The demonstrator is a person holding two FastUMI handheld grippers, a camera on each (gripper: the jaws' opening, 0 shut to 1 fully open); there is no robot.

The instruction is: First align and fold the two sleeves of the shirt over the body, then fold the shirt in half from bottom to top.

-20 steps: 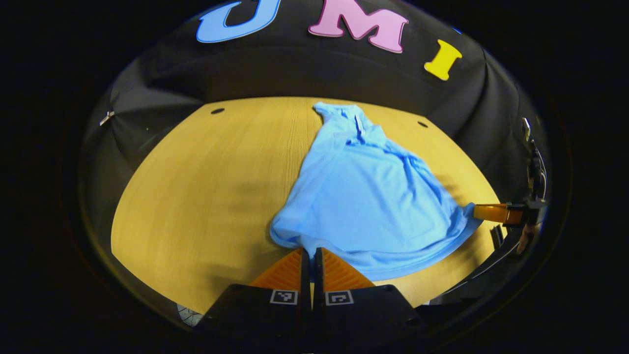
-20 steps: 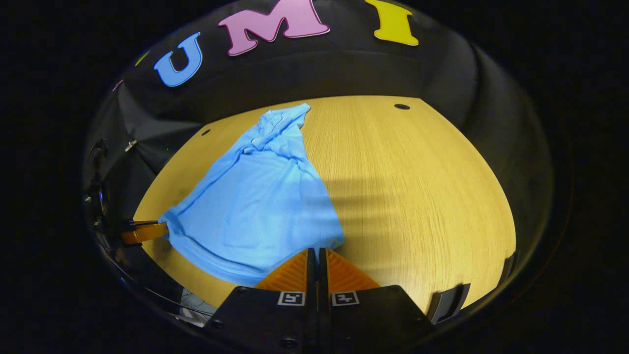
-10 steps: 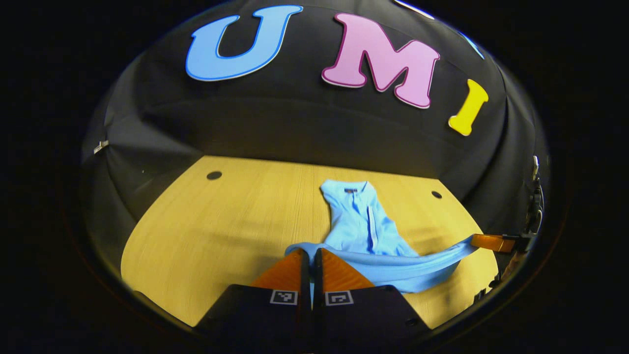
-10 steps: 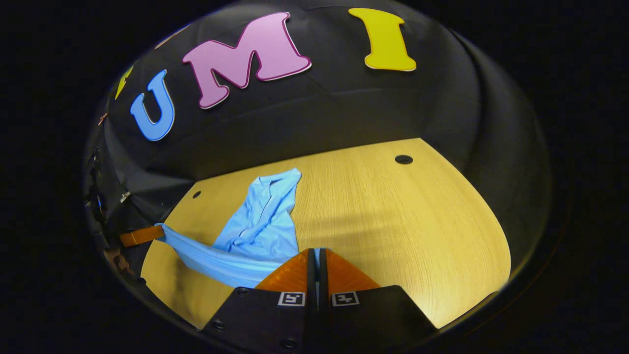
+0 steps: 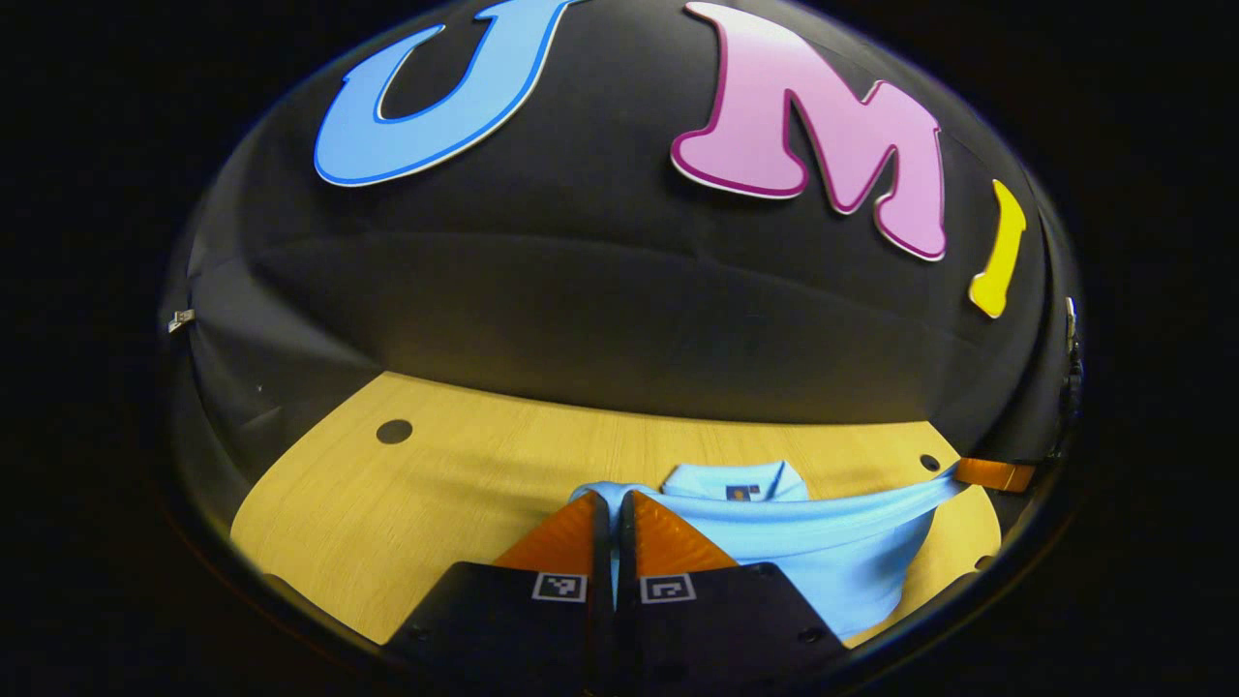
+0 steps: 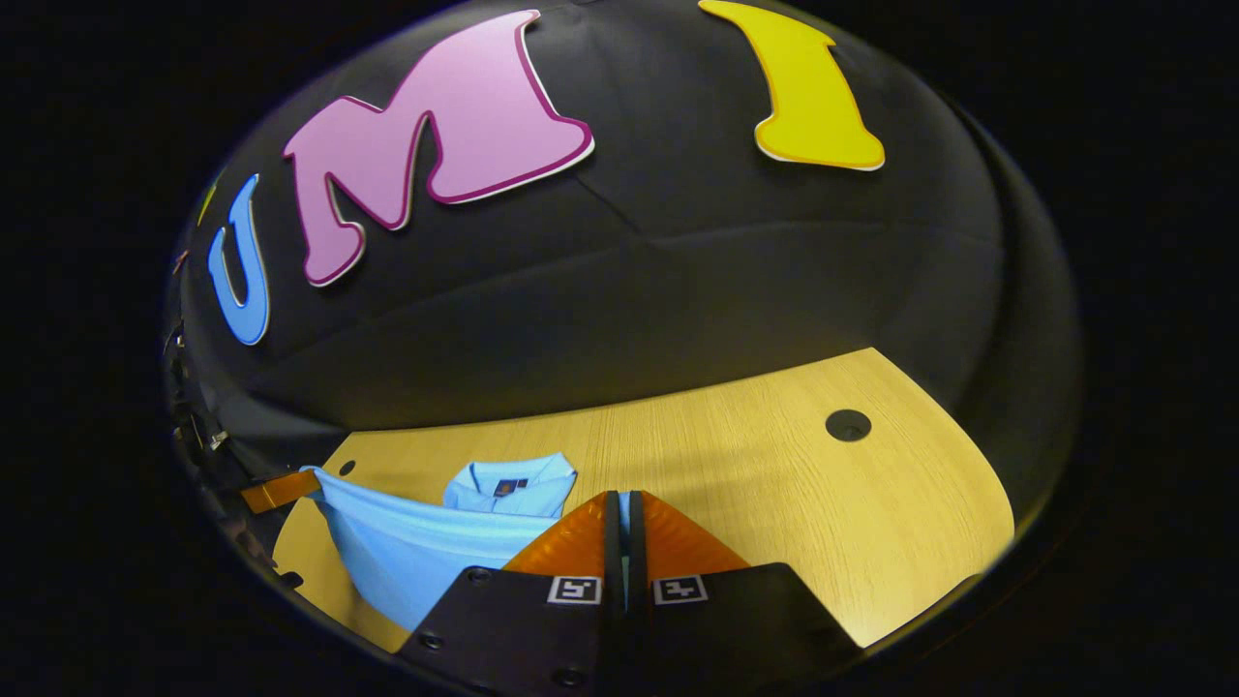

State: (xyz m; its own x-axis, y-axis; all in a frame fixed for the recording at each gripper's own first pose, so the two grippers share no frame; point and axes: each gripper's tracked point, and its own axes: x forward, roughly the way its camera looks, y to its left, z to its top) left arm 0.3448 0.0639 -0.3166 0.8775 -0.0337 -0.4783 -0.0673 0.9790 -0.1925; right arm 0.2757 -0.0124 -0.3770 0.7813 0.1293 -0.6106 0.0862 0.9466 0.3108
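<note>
Left gripper (image 5: 614,503): fingers pressed together on one corner of the hem of the light blue shirt (image 5: 823,542), with cloth showing in the thin slit between them
Right gripper (image 6: 619,503): fingers likewise closed on the other hem corner; in the left gripper view it sits at the far right edge, with the cloth running into its tip
Hem (image 6: 407,513): stretched as a band between the two grippers, lifted above the wooden table (image 6: 794,503), sagging slightly in the middle
Shirt body: hangs down from the raised hem toward the table
Collar (image 5: 740,481): lies on the table beyond the hem, near the far edge by the black cloth wall (image 5: 600,310); a small dark label shows inside the neck
Sleeves: cannot tell how they lie, hidden behind the raised cloth
Table: two round dark holes near the far corners (image 5: 394,432)
</note>
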